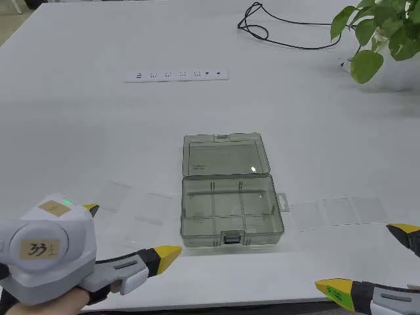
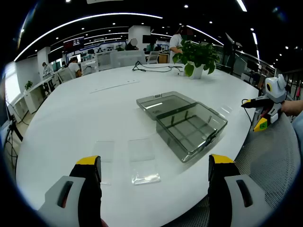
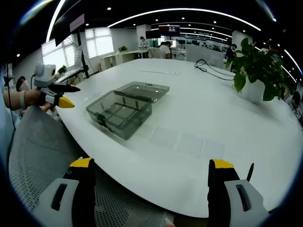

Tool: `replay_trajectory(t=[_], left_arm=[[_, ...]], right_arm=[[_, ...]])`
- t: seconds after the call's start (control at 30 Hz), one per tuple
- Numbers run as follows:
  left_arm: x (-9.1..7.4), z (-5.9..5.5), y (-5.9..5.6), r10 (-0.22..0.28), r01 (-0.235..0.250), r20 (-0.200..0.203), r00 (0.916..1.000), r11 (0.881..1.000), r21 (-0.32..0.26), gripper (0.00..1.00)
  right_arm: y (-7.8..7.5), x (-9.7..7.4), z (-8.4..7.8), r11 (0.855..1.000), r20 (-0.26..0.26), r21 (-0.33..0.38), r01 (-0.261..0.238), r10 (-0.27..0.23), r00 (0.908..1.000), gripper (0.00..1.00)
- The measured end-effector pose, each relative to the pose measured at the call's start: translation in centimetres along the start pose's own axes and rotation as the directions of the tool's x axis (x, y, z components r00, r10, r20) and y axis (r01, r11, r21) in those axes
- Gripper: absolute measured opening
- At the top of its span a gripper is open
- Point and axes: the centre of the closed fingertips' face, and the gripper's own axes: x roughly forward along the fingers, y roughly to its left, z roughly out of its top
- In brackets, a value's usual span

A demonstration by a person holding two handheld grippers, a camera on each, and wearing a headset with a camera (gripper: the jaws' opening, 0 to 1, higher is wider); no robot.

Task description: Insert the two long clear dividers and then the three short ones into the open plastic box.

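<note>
Yellow-tipped left gripper [image 1: 130,231] and right gripper [image 1: 365,258], jaws spread, empty
Head view: smoky clear plastic box [image 1: 210,237], lid open, between them; left gripper view: two clear flat dividers [image 2: 143,162] beside it; right gripper view: three smaller dividers [image 3: 191,144] beside it

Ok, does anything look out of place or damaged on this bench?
Nothing stands out. The box sits open and level, and the two left dividers and three right dividers lie flat beside it. The left gripper and right gripper are open, holding nothing.
</note>
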Motion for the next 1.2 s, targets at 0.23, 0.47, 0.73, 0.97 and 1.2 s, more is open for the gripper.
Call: replay_trajectory(t=[0.23,0.47,0.73,0.97,1.2], left_arm=[[0.02,0.08,0.02,0.001,-0.001,0.004,1.0,1.0,-0.002,0.96],[0.06,0.06,0.17,0.004,-0.004,0.006,1.0,1.0,-0.006,0.96],[0.1,0.0,0.01,0.0,0.0,0.002,1.0,1.0,-0.001,0.96],[0.11,-0.04,-0.06,-0.002,0.002,0.0,1.0,1.0,0.003,0.96],[0.16,-0.13,-0.08,-0.004,0.004,-0.005,1.0,1.0,0.006,0.96]], right_arm=[[0.03,0.02,-0.09,1.0,-0.009,-0.001,0.0,0.0,1.0,1.0],[0.06,0.04,-0.15,1.0,-0.015,-0.002,-0.002,0.002,0.9999,1.0],[-0.1,0.03,-0.12,1.0,-0.011,-0.004,0.002,-0.002,0.9999,1.0],[-0.24,0.08,-0.25,1.0,-0.014,-0.008,0.0,0.0,0.9999,1.0],[-0.41,0.11,-0.34,1.0,-0.014,-0.008,0.002,-0.002,0.9999,1.0]])
